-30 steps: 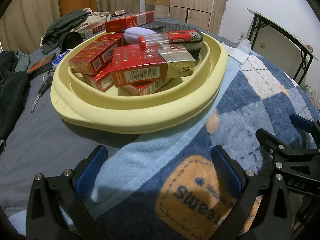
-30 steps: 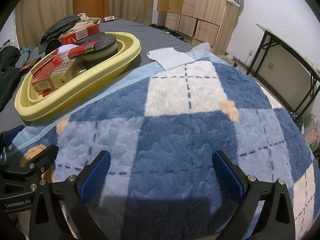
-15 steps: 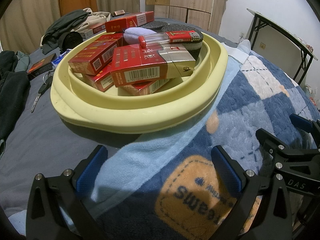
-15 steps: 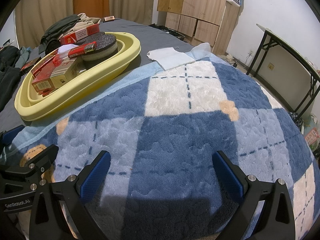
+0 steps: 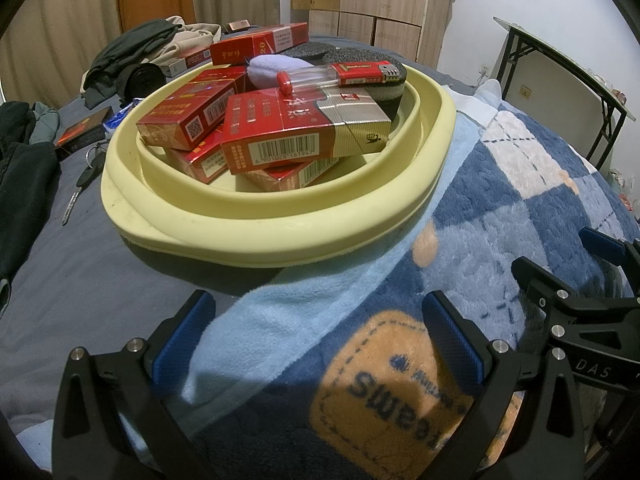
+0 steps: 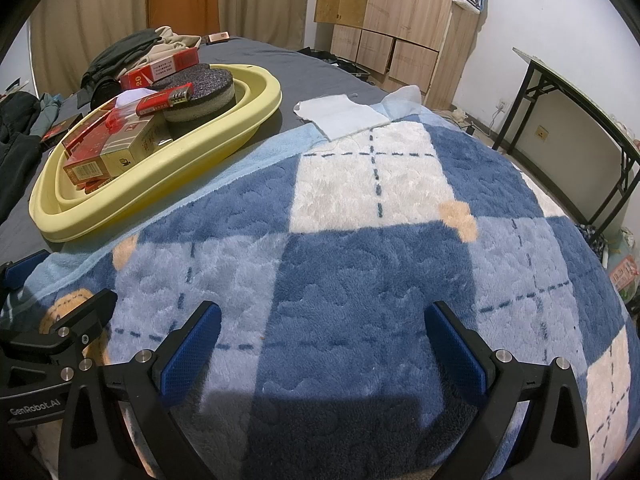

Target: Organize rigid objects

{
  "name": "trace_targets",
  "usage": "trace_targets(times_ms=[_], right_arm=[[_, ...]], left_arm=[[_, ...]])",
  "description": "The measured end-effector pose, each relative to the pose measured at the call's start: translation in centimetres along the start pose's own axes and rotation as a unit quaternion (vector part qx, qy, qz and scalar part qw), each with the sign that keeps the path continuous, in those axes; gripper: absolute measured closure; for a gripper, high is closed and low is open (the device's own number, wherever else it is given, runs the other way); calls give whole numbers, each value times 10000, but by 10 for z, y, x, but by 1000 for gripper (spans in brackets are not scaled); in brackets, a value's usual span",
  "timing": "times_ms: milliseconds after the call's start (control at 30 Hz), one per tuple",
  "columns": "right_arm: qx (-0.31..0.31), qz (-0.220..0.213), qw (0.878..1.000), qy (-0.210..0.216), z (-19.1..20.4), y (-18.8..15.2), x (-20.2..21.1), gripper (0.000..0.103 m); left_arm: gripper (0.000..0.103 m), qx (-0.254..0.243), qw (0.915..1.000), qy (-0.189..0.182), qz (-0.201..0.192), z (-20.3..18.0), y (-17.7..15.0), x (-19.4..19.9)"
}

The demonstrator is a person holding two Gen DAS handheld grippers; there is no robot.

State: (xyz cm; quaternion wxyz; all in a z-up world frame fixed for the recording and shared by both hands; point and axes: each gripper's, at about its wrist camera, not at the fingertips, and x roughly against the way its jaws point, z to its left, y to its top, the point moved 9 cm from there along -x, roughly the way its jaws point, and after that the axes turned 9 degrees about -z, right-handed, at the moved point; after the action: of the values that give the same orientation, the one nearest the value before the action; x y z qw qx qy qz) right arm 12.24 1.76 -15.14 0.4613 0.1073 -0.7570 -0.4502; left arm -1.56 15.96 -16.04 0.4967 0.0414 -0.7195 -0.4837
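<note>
**Both tools spread and empty over the blanket**

The left wrist view alone shows keys (image 5: 86,176) on the bed, left of the yellow basin (image 5: 280,236). The right wrist view alone shows a white cloth (image 6: 340,114) far ahead.

The left tool (image 5: 316,338) is spread wide, holding nothing; the basin, piled with red cigarette packs (image 5: 300,136) and a lighter (image 5: 340,76), sits just ahead. The right tool (image 6: 320,340) is equally spread and empty above the blue plaid blanket (image 6: 380,260), basin ahead-left.

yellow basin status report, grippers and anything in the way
Left gripper open, empty; right gripper open, empty. Oval yellow plastic basin loaded with red cigarette packs and red lighter. Path clear over blue checked fleece blanket.
</note>
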Motion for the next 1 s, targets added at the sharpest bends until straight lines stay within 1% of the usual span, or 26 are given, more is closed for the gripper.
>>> trace_targets(times_ms=[1000], right_arm=[[-3,-1,10000,-2,0,0,0,0]], left_arm=[[0,8,10000,-7,-3,0,0,0]])
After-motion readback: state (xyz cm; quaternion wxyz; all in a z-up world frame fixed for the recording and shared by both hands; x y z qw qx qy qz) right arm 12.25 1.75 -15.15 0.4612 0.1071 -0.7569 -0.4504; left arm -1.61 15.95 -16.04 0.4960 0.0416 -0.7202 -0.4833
